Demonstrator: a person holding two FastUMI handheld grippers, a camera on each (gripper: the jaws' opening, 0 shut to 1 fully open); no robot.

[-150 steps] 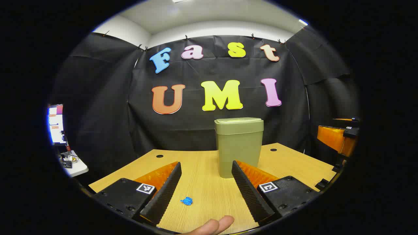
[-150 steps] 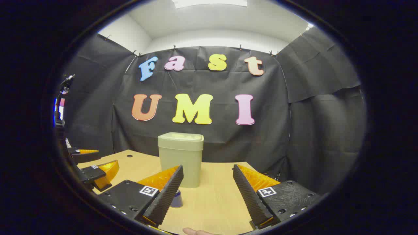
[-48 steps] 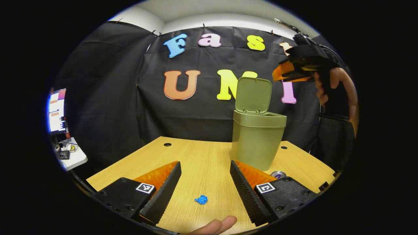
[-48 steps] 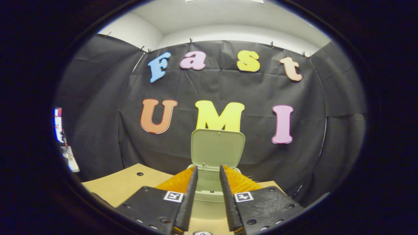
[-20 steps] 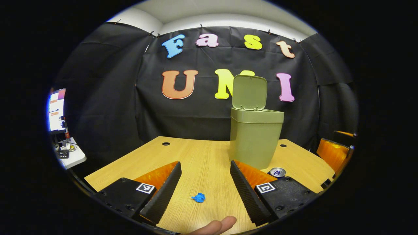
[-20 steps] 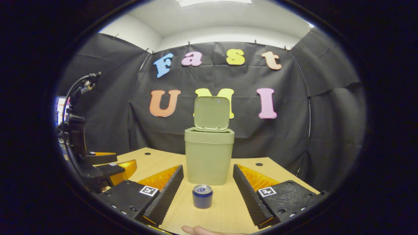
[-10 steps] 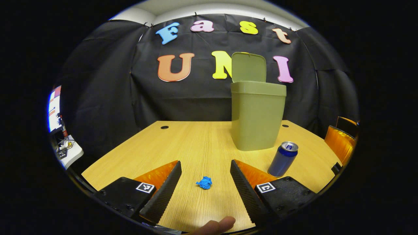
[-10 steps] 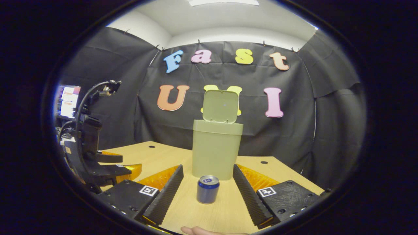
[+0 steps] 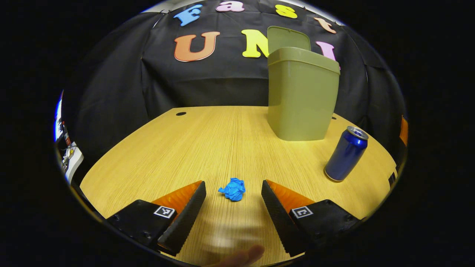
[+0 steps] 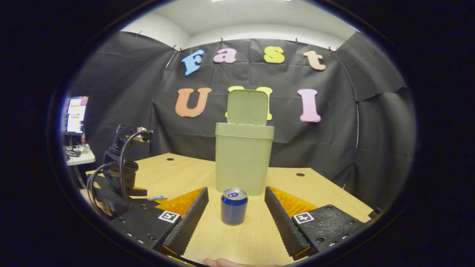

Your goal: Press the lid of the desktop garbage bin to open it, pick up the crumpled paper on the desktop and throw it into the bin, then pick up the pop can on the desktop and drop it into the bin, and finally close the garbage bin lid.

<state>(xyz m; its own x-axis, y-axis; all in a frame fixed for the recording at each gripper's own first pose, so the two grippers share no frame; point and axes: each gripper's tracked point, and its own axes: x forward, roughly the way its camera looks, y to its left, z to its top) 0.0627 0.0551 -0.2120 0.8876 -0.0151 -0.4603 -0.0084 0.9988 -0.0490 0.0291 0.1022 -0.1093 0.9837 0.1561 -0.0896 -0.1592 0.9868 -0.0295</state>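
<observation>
Paper (image 9: pixel 232 189) sits low in the middle of the left gripper view, a small blue wad on the surface (image 9: pixel 207 141), just ahead of the gap between the left tool's (image 9: pixel 233 202) spread fingers, which hold nothing. It looks feather-light and soft, so I'd judge it will squash under any pinch and could skid off if a finger nudges it first; closing across its middle seems the sound hold. It has no real long axis (a rough lump, slightly wider than tall), so approach angle hardly matters.

Right of it, toward the middle right of that view, the can (image 9: pixel 346 154) stands upright, top up, long axis vertical (it leans in the picture, likely the lens). In the right gripper view the can (image 10: pixel 233 206) stands low centre, just beyond the right tool's (image 10: pixel 236 209) parted, empty fingers. Stiff enough but thin-walled and smooth, I'd guess: grip the sides around mid-height, gently.

Behind it the bin (image 10: pixel 243 163) stands centre frame with its lid (image 10: pixel 247 107) tipped up and back, mouth open. Opening looks done; the paper pick-up seems the step in hand.
</observation>
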